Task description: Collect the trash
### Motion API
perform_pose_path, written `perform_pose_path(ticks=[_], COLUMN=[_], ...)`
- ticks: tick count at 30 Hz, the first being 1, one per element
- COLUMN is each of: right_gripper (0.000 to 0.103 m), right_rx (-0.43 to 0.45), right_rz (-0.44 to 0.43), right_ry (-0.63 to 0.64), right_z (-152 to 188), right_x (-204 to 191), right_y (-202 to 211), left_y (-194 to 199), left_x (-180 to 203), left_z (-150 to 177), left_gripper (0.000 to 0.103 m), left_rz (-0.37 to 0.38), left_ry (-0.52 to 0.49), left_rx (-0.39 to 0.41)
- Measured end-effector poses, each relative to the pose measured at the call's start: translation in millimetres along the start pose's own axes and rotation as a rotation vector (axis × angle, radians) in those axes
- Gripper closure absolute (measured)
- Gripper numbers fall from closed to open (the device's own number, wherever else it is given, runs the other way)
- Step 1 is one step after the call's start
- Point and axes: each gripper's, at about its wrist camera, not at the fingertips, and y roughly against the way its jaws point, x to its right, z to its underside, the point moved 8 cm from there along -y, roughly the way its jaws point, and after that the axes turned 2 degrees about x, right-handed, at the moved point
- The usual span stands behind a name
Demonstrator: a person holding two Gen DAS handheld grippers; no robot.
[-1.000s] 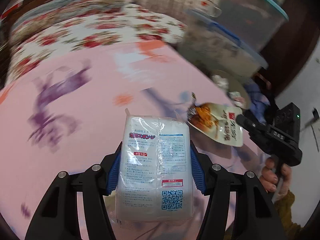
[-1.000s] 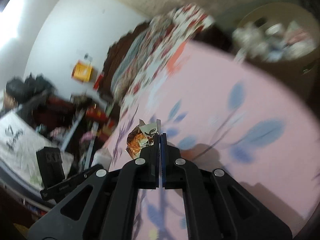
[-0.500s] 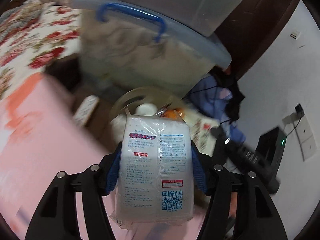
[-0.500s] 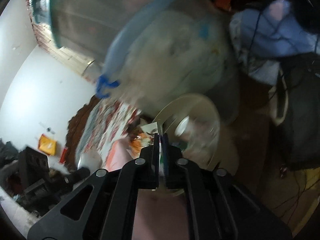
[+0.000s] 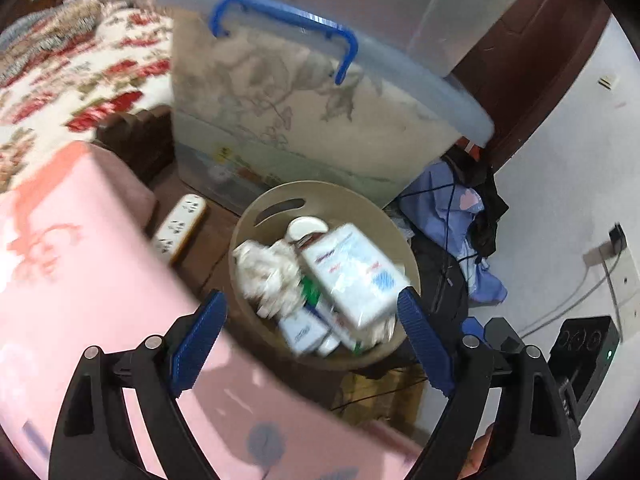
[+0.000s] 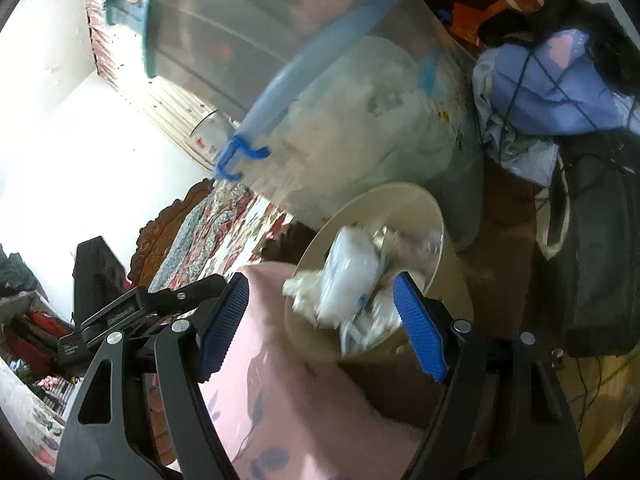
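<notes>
Trash: a blurred white plastic packet (image 5: pixel 352 276) lies atop crumpled paper (image 5: pixel 268 276) in the round beige bin (image 5: pixel 404 240), past the pink bed's edge (image 5: pixel 100 280). Both ribbed blue jaws have just opened, left gripper (image 5: pixel 312 340) and right gripper (image 6: pixel 320 320) empty. Beyond stands a translucent storage box (image 5: pixel 304 120).

Both wrist views look down, somewhat blurred, sharing the nearby bin (image 5: pixel 256 216) (image 6: pixel 424 208).

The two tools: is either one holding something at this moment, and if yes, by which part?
Nothing is held. The left tool and right tool have just opened; the white packet lies loose in the beige bin.
</notes>
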Motion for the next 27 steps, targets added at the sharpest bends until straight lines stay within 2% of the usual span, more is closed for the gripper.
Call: perform_pose_path(ticks=[3,9,14,20,27], right_gripper=[0.027,0.027,0.023,0.012,0.006], right_rx=[-0.004,0.002,-0.018,-0.035,-0.029], right_rz=[0.008,0.049,0.079,0.106,0.124], right_ry=[0.010,0.057,0.117,0.153,0.212], right_z=[22,74,109,138,166], right_x=[-13,-44,-69,-95,-127], right_y=[13,47,71,94,119], left_y=[31,91,139,188,234], left_x=[-3,-13,-30,-47,-59], left_z=[25,90,134,172,197], left_gripper=[0.012,0.009,0.009,0.009,0.009], left_rz=[-0.045,-0.148,-0.293,-0.383,-0.480], left_ry=[-0.019,-0.044,-0.063,-0.033,-0.015], left_rx=[0.034,0.077,0.094,0.127,0.180])
